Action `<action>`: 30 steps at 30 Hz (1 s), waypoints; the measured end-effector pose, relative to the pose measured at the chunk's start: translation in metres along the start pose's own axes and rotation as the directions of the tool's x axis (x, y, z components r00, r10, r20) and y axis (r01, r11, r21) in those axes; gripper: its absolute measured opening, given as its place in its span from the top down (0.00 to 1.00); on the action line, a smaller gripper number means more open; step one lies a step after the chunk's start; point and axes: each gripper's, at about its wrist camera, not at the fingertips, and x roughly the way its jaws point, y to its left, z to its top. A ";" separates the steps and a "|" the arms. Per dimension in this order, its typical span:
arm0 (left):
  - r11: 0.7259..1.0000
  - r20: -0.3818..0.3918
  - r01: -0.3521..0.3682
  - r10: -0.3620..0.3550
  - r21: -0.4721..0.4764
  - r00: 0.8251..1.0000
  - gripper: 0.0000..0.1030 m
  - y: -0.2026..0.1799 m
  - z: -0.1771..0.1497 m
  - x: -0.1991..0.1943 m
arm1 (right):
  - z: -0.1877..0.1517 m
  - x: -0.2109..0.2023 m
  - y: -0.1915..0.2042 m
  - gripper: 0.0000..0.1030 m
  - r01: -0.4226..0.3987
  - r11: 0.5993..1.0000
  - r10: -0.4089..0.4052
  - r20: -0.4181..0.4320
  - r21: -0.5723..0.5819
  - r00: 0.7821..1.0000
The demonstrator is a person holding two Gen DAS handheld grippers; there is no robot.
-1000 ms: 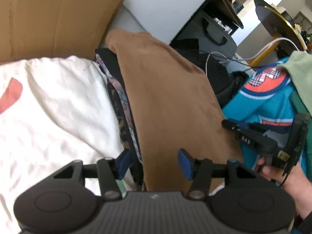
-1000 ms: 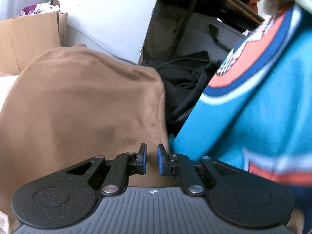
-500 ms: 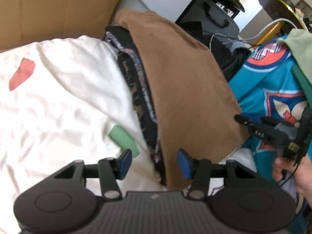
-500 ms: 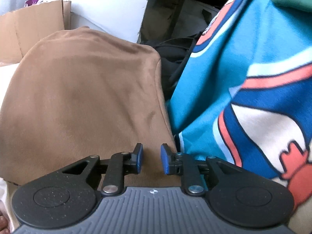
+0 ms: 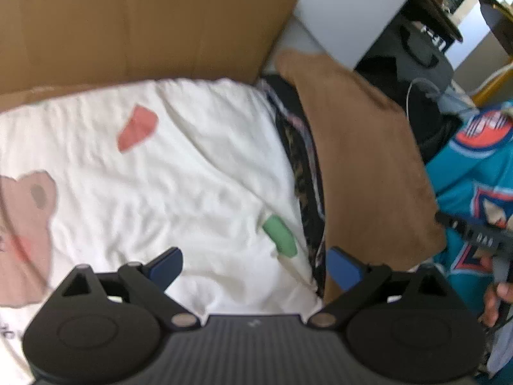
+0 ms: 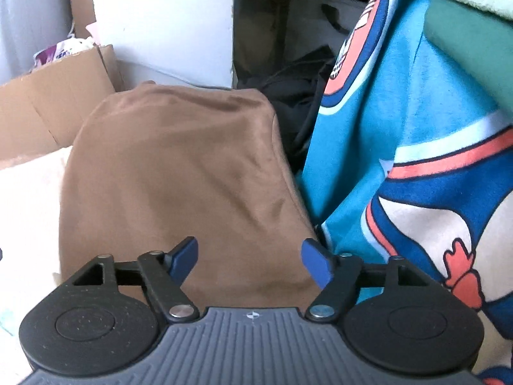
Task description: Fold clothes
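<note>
The brown garment (image 6: 179, 173) lies folded flat on a stack, over a dark patterned piece (image 5: 304, 173), beside the white printed sheet (image 5: 179, 166) and against the teal jersey (image 6: 416, 147). Both grippers hover over it empty: the left gripper (image 5: 253, 264) has its jaws spread wide over the sheet's edge and the stack's near corner, the right gripper (image 6: 250, 261) has its jaws spread over the brown cloth's near hem. The fabric looks soft, light and limp, likely to sag and slide off the layer below if dragged. A pinch at the near hem corners, through all folded layers, should hold best; a single layer would unfold it.
</note>
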 end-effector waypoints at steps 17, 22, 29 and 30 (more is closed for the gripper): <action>0.994 0.036 -0.098 0.100 -0.047 0.994 0.01 0.000 0.048 -0.130 | 0.033 -0.078 0.013 0.09 -0.009 0.980 0.029 -0.098 0.201 0.995; 0.994 0.045 -0.108 0.109 -0.032 0.993 0.01 -0.003 0.048 -0.165 | 0.046 -0.108 0.018 0.08 -0.030 0.973 0.057 -0.111 0.231 0.992; 0.991 0.026 -0.126 0.127 -0.040 0.992 0.01 -0.013 0.047 -0.213 | 0.060 -0.154 0.020 0.08 -0.039 0.960 0.070 -0.102 0.276 0.992; 0.990 0.020 -0.134 0.135 -0.033 0.991 0.01 -0.015 0.047 -0.220 | 0.061 -0.161 0.019 0.08 -0.041 0.958 0.071 -0.097 0.285 0.993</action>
